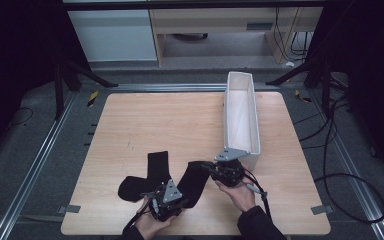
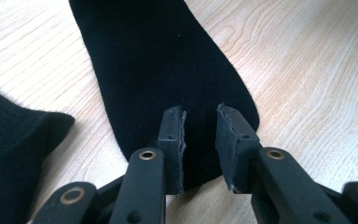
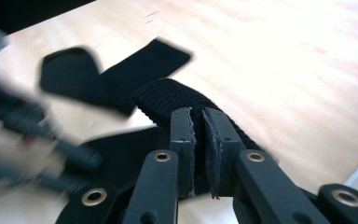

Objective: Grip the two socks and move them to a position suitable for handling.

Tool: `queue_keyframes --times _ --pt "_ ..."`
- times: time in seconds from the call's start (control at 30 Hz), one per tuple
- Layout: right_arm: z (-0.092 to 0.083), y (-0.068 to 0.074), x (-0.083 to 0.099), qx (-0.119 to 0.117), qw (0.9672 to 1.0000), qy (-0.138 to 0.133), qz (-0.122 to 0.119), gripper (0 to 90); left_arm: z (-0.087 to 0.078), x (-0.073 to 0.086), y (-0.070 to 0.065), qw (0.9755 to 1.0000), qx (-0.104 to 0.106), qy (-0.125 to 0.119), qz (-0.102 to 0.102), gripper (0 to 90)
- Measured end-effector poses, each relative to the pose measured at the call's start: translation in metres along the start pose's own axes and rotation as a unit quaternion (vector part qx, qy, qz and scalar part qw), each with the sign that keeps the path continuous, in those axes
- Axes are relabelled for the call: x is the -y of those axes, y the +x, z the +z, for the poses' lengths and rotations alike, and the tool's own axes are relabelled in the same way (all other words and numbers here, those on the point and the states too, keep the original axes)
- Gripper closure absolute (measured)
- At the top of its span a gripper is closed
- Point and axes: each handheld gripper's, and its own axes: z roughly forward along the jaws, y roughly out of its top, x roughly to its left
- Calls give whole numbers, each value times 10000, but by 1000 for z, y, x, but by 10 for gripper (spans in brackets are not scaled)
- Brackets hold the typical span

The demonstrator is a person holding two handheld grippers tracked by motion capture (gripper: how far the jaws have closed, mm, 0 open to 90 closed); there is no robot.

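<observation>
Two black socks lie on the wooden table [image 1: 180,120]. The left sock [image 1: 147,175] is bent in an L shape and lies flat. My right gripper [image 1: 208,168] is shut on the ribbed cuff of the right sock [image 1: 195,182] and holds that end slightly raised [image 3: 177,100]. My left gripper [image 1: 181,200] is at this sock's other end. Its jaws stand apart over the rounded toe [image 2: 168,70], which lies flat on the wood. In the right gripper view, the gripper [image 3: 198,114] has the fabric pinched between its pads.
A long white open box [image 1: 240,115] stands at the table's right, just beyond my right gripper. The left sock's edge [image 2: 9,154] lies beside my left gripper [image 2: 200,114]. The table's near edge is close under both hands. Metal rails and cables run along the floor around it.
</observation>
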Motion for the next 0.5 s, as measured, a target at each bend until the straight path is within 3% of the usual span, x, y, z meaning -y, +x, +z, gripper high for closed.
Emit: queue_keyframes --times 0.17,0.3,0.33,0.43,0.5 --pt "29 -10 -17 627 9978 199 29 825 0 0 0 10000 24 -6 42 712" --pt "51 -18 -24 1201 9922 346 28 823 0 0 1 10000 47 -22 45 712" --pt "51 -18 -24 1201 9922 346 28 823 0 1 1 10000 45 -24 52 712" --pt "70 -25 -29 1706 9843 452 18 813 0 1 1 10000 43 -33 60 712" --pt "76 -26 -31 1787 9831 403 -53 773 0 1 1 10000 42 -43 50 711"
